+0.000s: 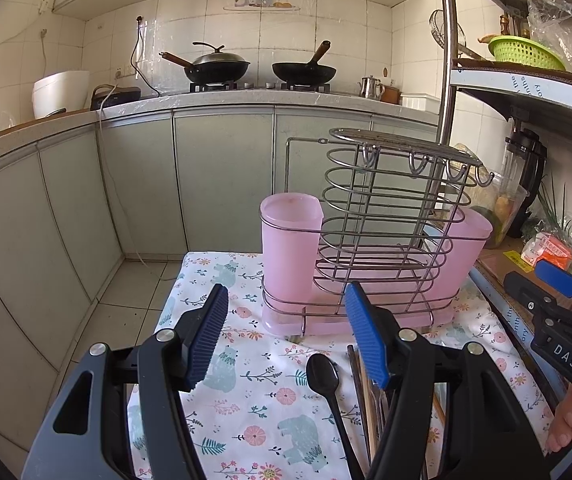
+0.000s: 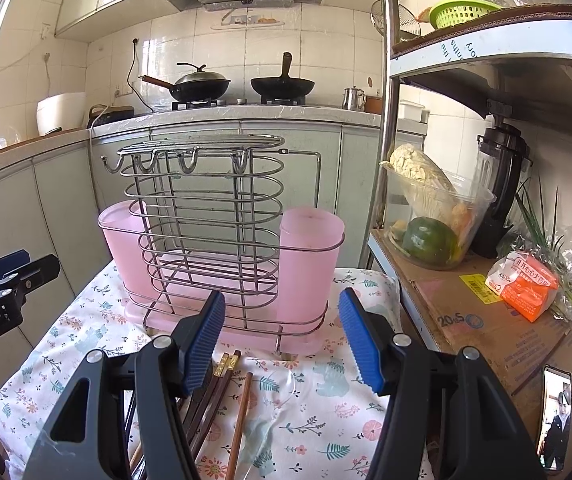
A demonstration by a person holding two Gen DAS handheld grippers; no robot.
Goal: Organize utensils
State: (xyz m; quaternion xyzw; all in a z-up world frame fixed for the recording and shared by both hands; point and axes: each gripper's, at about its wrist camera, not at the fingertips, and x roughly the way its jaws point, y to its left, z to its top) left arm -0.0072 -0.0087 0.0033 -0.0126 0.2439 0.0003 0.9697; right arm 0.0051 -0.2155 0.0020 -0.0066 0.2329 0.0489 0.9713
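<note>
A wire utensil rack (image 1: 382, 236) with pink plastic cups (image 1: 290, 240) and a pink drip tray stands on a floral cloth (image 1: 245, 400); it also shows in the right wrist view (image 2: 213, 240). A black spoon (image 1: 326, 384) and dark chopsticks (image 1: 360, 392) lie on the cloth near the rack. The right wrist view shows chopsticks (image 2: 221, 384), a lighter wooden chopstick (image 2: 241, 420) and a clear plastic spoon (image 2: 281, 392). My left gripper (image 1: 286, 332) is open and empty above the cloth. My right gripper (image 2: 281, 336) is open and empty above the utensils.
A metal shelf unit (image 2: 390, 120) stands at the right, holding a bowl of vegetables (image 2: 434, 220), a blender (image 2: 498, 192), cardboard (image 2: 486, 320) and a phone (image 2: 556, 420). Kitchen counter with woks (image 1: 217, 66) lies behind. The floor drops off left of the cloth.
</note>
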